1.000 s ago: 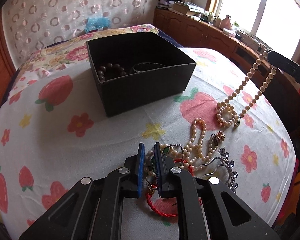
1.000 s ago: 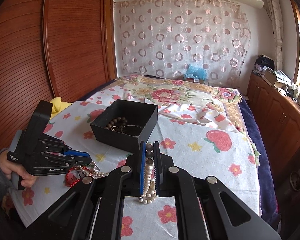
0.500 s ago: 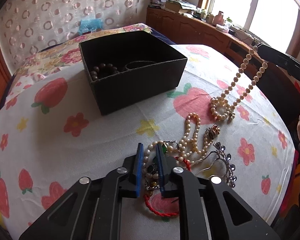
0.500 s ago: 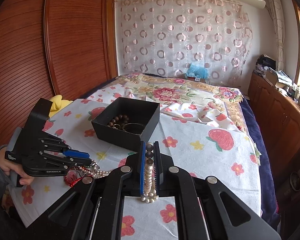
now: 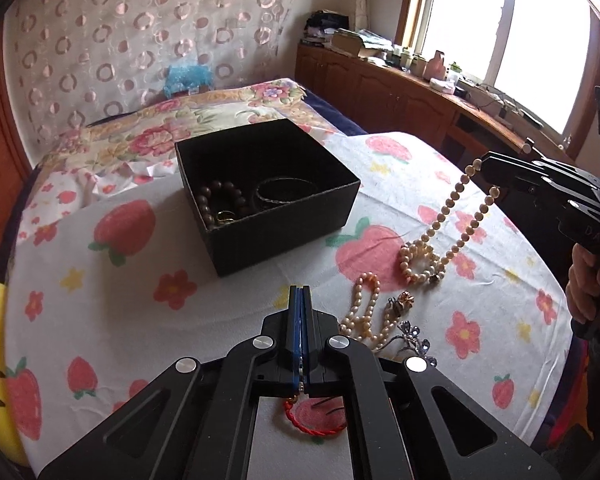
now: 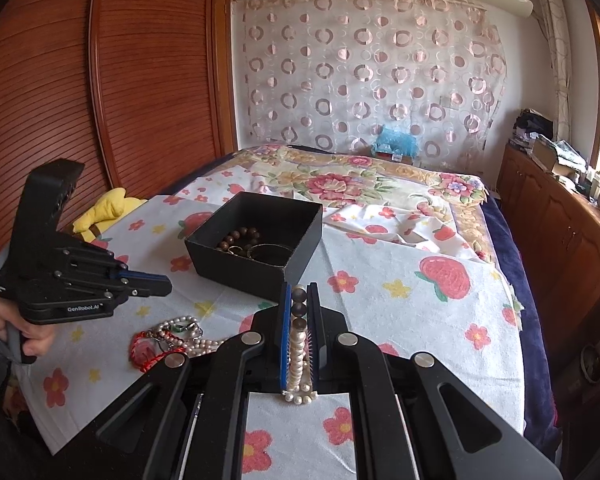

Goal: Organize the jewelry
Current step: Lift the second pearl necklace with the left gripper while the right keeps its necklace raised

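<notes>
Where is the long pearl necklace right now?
The pearl necklace hangs from the right tool, which is shut on it; in the left wrist view its lower end coils on the cloth right of the black box.

Both wrist cams near, share box [image 5: 268, 196]

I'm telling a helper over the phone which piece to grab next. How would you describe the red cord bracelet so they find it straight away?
Start at the black box on the strawberry-print cloth, then go to the jewelry heap in front of it, under the left gripper. The red cord bracelet lies at the heap's near edge. It is the only red, twisted cord loop; its neighbours are pale pearl strands and metal pieces.
</notes>
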### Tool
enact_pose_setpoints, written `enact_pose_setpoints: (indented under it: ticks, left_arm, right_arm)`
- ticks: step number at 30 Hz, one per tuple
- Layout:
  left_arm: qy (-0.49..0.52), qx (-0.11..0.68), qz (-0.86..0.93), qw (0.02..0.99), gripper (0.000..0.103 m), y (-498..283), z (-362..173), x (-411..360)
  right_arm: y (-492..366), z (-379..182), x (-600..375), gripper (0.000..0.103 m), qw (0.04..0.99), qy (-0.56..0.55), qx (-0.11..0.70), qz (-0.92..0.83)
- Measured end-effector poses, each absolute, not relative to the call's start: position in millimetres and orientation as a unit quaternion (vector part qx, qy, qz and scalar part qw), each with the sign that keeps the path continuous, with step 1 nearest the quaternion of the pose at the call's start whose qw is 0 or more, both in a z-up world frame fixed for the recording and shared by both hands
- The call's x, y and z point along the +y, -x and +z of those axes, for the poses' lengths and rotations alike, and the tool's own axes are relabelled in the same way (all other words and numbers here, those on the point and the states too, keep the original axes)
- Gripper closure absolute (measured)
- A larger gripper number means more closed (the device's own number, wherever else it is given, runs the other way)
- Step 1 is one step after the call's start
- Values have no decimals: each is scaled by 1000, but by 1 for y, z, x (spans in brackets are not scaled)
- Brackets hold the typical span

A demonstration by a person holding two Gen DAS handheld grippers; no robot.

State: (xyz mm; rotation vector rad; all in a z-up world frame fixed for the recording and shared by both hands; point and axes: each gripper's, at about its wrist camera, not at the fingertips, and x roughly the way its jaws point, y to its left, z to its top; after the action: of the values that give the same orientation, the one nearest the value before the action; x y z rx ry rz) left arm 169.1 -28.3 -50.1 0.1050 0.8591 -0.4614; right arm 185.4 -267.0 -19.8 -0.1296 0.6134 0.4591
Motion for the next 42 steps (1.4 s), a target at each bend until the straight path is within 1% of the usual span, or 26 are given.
enact_pose_setpoints:
  ticks: [4, 8, 9, 14, 22, 23, 24, 26, 28, 33, 36, 42]
  left_arm:
    - [-74, 433, -223, 870, 103, -174, -62, -32]
    - [-82, 450, -228, 859, 94, -179, -75, -31]
    - [-83, 454, -230, 857, 94, -180, -78, -32]
    - [-98, 467, -226, 849, 94, -185, -88, -35]
    - [-126, 457, -223, 852, 94, -191, -89, -43]
    - [-128, 456, -224, 852, 95, -191, -88, -43]
    - [-123, 457, -229, 851, 98, -191, -88, -42]
    - [-117, 458, -223, 853, 98, -191, -87, -41]
    - [-106, 446, -215, 862, 98, -188, -81, -37]
    - [-65, 402, -223, 886, 98, -171, -43, -31]
    - [-59, 371, -224, 899, 98, -160, -16, -32]
    - [-54, 331, -226, 915, 98, -149, 21, -37]
  right_arm:
    - [-186, -22, -265, 94, 924, 66, 299, 228]
    - [-186, -25, -266, 94, 923, 66, 302, 229]
    - [-187, -27, -266, 94, 922, 66, 303, 230]
    - [-187, -28, -268, 94, 922, 67, 306, 229]
    - [-187, -27, -268, 94, 921, 68, 305, 231]
    - [-187, -28, -269, 94, 921, 68, 305, 231]
    - [-187, -27, -268, 94, 921, 68, 305, 230]
    - [-187, -27, -267, 94, 921, 68, 306, 230]
    - [-187, -27, -267, 94, 922, 68, 306, 230]
    - [-187, -26, -267, 94, 922, 68, 304, 230]
    - [-186, -22, -266, 94, 923, 67, 300, 231]
    - [-186, -5, -262, 94, 926, 71, 285, 236]
